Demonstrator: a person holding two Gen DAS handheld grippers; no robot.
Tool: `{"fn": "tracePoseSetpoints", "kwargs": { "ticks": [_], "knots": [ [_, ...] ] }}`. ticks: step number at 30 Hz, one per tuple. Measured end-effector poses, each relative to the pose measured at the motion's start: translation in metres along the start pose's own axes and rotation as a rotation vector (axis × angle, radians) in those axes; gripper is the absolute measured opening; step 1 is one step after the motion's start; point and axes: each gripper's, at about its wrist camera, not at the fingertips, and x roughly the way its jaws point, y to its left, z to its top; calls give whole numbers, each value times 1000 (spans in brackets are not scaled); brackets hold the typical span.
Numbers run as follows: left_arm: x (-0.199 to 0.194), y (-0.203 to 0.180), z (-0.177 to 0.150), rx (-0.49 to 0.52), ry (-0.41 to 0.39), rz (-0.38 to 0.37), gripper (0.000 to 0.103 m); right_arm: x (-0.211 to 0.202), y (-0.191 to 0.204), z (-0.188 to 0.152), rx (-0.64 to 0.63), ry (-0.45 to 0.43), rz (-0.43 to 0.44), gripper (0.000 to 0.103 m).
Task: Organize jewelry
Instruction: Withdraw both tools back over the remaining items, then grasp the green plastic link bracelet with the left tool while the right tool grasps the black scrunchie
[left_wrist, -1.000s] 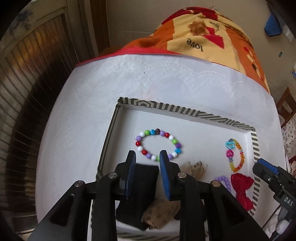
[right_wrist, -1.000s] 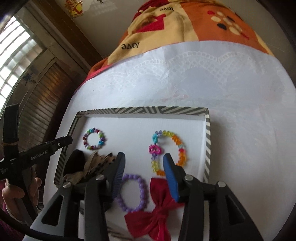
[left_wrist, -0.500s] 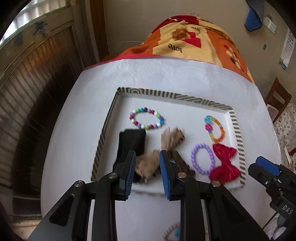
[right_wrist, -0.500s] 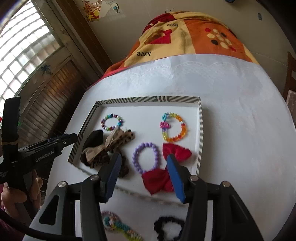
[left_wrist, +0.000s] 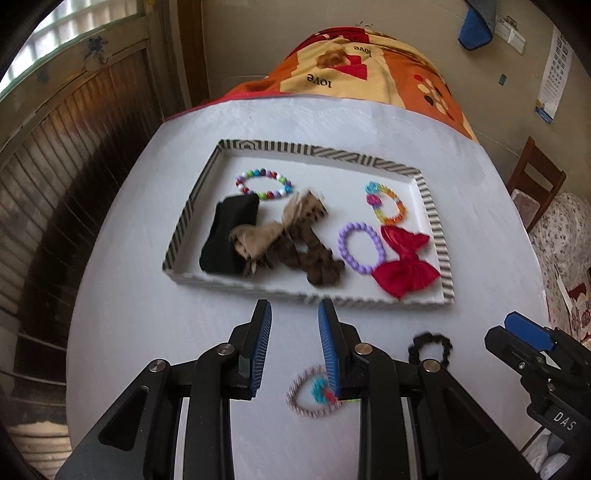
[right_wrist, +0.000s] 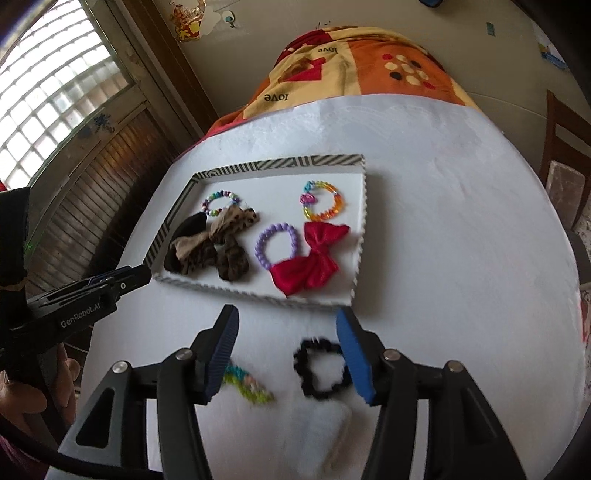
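The surface (left_wrist: 122, 302) wears a matt white cloth with a faint embossed pattern. The striped tray (left_wrist: 430, 206) looks like smooth card. At its 4 o'clock corner, the red bow (left_wrist: 406, 271) is shiny satin; the purple bracelet (left_wrist: 360, 247) beside it is glossy plastic beads. Both hand-held gripper frames are matt black plastic with ribbed blue pads (right_wrist: 354, 350).

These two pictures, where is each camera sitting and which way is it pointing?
Left wrist view: sits on the left gripper, looking forward over its open, empty jaws at the striped tray on the white table; the right gripper pokes in at its right edge.
Right wrist view: sits on the right gripper, jaws wide open above a black scrunchie, facing the same tray; the left gripper and the person's hand show at left.
Shared: the tray, red bow, purple bracelet, black scrunchie.
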Motion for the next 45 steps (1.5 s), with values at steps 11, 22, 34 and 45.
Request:
{"fn": "tracePoseSetpoints", "kwargs": {
  "ticks": [11,22,34,45],
  "knots": [
    [-16,13,-36,-38,37,-13,16,-24,-15,-45,9,23,-11,60],
    [3,31,-65,-80,129,-31,16,-9,-24,-64,12,80,-24,61],
    [44,27,-80,-60,208,-49,16,16,-31,-56,23,119,-26,62],
    [57,20,-75,-6,227,-72,16,28,-33,-51,19,132,-18,62]
  ]
}}
